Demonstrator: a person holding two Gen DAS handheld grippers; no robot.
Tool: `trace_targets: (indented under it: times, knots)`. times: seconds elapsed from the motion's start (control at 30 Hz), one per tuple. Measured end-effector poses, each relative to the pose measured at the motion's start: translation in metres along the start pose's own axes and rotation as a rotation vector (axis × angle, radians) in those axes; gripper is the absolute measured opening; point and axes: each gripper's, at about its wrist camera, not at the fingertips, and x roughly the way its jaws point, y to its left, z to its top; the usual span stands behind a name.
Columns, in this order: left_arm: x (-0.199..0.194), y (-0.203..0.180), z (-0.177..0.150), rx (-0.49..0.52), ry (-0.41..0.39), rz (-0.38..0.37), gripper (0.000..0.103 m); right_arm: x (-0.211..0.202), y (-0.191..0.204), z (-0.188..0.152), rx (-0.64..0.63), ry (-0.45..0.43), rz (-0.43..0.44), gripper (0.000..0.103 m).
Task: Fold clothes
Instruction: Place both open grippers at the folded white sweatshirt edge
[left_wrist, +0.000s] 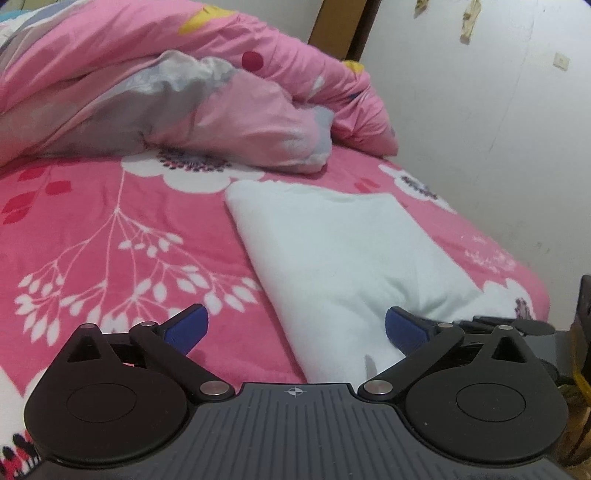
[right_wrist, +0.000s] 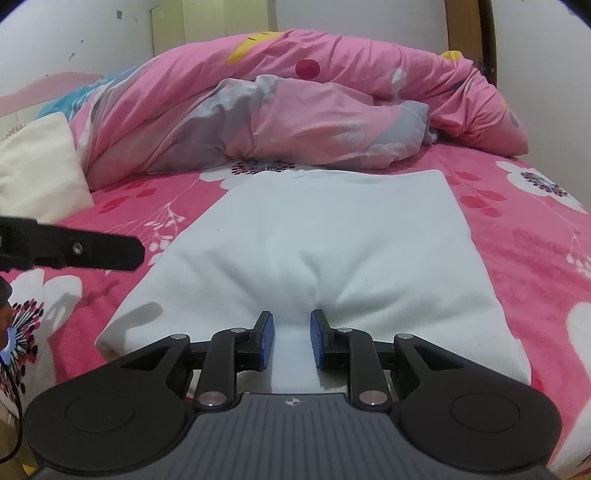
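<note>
Spread across the scene: a fleecy pink bedcover (right_wrist: 517, 236) printed with white flowers and leafy sprigs, topped at the far end by a heaped, crinkled pink-and-grey quilt (right_wrist: 295, 110), beside it a cream pillow (right_wrist: 37, 166). Laid flat mid-bed, just short of the quilt: a folded white garment (right_wrist: 332, 229), soft, thick, roughly rectangular. Pinched on its puckered near edge, jaws narrow: right gripper (right_wrist: 291, 325); splayed fully wide over the garment's left corner, blue ribbed pads gripping nothing: left gripper (left_wrist: 295, 328).
</note>
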Motion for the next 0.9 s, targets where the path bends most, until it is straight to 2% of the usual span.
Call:
trace_targets:
  times: [0.23, 0.57, 0.9]
  knots:
    - [0.0007, -0.0057, -0.0036, 0.032, 0.028, 0.012, 0.103, -0.0012, 0.0005, -0.0007, 0.0, -0.002, -0.002, 0.023]
    - [0.003, -0.0037, 0.0006, 0.01, 0.067, 0.04, 0.103, -0.0019, 0.001, -0.0011, -0.002, -0.004, -0.007, 0.023]
    - [0.0073, -0.004, 0.0009, -0.014, 0.096, 0.112, 0.103, -0.0023, 0.0015, -0.0013, -0.004, -0.008, -0.011, 0.023]
